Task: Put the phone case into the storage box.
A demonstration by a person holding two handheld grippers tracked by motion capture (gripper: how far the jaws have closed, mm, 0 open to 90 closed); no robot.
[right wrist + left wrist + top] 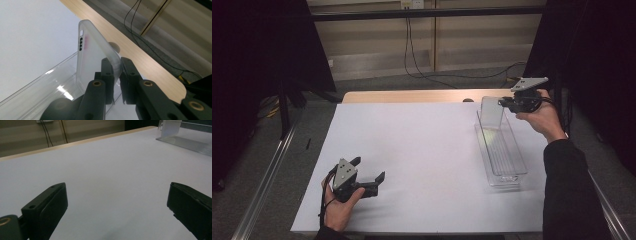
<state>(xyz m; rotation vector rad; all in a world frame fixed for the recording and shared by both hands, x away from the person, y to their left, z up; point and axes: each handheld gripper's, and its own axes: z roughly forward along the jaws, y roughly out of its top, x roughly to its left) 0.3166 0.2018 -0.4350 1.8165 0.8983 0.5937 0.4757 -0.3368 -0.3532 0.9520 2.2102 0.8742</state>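
Note:
A frosted, translucent phone case [492, 111] stands on edge over the far end of a clear plastic tray [518, 170]. My right gripper [504, 103] is shut on the case's edge. In the right gripper view the two pads pinch the case [92, 55] near its corner, with my right gripper [115, 62] above the tray wall [37, 87]. My left gripper [369, 169] rests at the front left of the white sheet, open with nothing between its jaws. In the left gripper view my left gripper [117, 202] points across the sheet toward the tray [185, 142].
A white sheet [412, 150] covers most of the wooden table [412, 96]. Black cables [422, 70] trail on the floor behind it. Dark curtains hang at both sides, and metal rails [267, 170] run along the table's flanks.

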